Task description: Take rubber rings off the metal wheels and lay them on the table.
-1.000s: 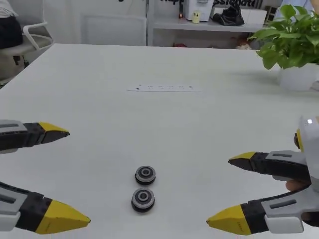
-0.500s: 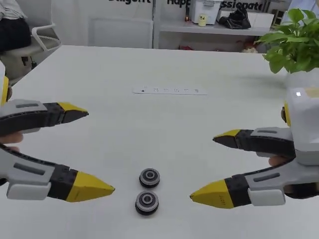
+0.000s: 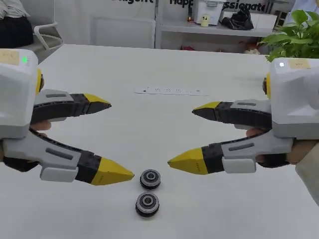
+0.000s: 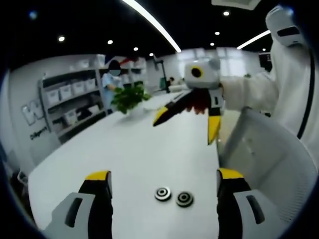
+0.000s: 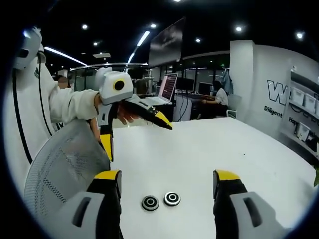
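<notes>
1. My left gripper (image 3: 121, 140) is spread wide, holding nothing
2. My right gripper (image 3: 181, 137) faces it, equally wide, empty
3. The far metal wheel (image 3: 150, 179) lies between the lower fingertips, with the near metal wheel (image 3: 147, 203) just beside it on the table (image 3: 149, 64), both wearing rubber rings (image 3: 138, 204)

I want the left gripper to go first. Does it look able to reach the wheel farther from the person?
Probably yes. The left gripper is open, with its lower jaw tip near the far wheel and nothing between them. The right gripper keeps to the other side.
</notes>
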`<state>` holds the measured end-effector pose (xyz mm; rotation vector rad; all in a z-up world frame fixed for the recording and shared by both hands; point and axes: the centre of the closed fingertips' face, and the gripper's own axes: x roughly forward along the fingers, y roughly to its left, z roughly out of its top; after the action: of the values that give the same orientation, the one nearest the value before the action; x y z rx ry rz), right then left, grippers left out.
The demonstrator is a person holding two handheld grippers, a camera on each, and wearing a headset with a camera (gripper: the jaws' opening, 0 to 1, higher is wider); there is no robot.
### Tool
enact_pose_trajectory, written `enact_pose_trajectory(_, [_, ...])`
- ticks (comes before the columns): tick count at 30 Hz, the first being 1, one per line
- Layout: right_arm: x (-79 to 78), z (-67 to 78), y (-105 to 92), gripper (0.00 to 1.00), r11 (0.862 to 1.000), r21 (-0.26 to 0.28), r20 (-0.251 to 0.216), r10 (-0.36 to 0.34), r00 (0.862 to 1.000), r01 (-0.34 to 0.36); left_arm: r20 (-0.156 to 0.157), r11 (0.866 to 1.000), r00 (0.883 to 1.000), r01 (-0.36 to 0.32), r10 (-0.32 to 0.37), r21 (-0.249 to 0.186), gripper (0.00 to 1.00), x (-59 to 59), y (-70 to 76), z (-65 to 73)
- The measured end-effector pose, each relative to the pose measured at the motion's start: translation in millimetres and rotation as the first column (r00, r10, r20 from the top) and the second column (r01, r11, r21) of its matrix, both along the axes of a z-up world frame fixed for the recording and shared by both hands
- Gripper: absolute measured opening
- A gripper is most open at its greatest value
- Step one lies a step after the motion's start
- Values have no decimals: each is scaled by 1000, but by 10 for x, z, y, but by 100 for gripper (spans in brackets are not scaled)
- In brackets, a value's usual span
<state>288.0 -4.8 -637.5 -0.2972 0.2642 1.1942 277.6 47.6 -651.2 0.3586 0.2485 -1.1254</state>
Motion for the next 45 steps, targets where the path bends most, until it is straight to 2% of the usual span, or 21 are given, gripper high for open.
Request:
enact_pose_trajectory(3, [61,26,73,70,1000,22,4,8,1000,-8,1,1000,1000,17,-17,7,87,31,-30,-53])
enact_pose_trajectory(5, [97,18,104,69,999,36,1,9,1000,-9,-12,1000,1000,25,-25,-7,86,62,-48,-93])
enact_pose_trajectory(7, [143,-55,124,66,1000,28,19,7,1000,-7,-20,1000,1000,19,-20,-11,85,105,-42,-144])
enact_pose_trajectory(9, [174,-147,133,65,1000,22,15,3,1000,-4,-34,1000,999,9,-10,-20,85,147,-33,-211])
enact_pose_trajectory(10, [166,-196,143,65,999,33,-4,6,1000,-6,-46,1000,999,11,-12,-25,85,151,-31,-242])
enact_pose_trajectory(11, [156,-226,150,65,999,39,-12,12,1000,-11,-75,999,997,15,-18,-44,85,141,-38,-281])
enact_pose_trajectory(14, [138,-369,157,63,999,36,-37,29,999,-27,-99,998,995,8,-15,-65,82,149,-35,-372])
enact_pose_trajectory(19, [110,-574,169,60,999,14,-84,41,996,-40,-116,999,993,5,-9,-36,79,148,-50,-548])
enact_pose_trajectory(20, [97,-626,169,60,999,0,-96,43,994,-43,-129,1000,992,13,-15,-19,78,137,-55,-599])
enact_pose_trajectory(25, [62,-782,166,58,998,-21,-132,58,990,-61,-141,999,989,33,-36,-20,72,97,-121,-683])
enact_pose_trajectory(28, [31,-884,175,55,997,-30,-154,71,986,-76,-131,999,990,40,-42,-16,67,68,-157,-731])
enact_pose_trajectory(32, [-30,-1048,181,52,993,-53,-193,92,977,-104,-124,997,990,68,-71,-22,53,14,-207,-787])
enact_pose_trajectory(35, [-73,-1167,173,48,992,-61,-238,97,966,-114,-131,998,989,60,-61,-13,51,32,-225,-858])
enact_pose_trajectory(36, [-83,-1215,171,48,991,-67,-253,98,962,-118,-137,998,989,63,-63,-9,51,23,-233,-885])
enact_pose_trajectory(39, [-110,-1335,150,46,987,-99,-273,95,957,-126,-143,993,985,102,-93,55,48,-34,-242,-1034])
enact_pose_trajectory(45, [-114,-1475,139,35,986,-120,-296,76,952,-116,-142,994,987,90,-81,63,43,-9,-277,-1111])
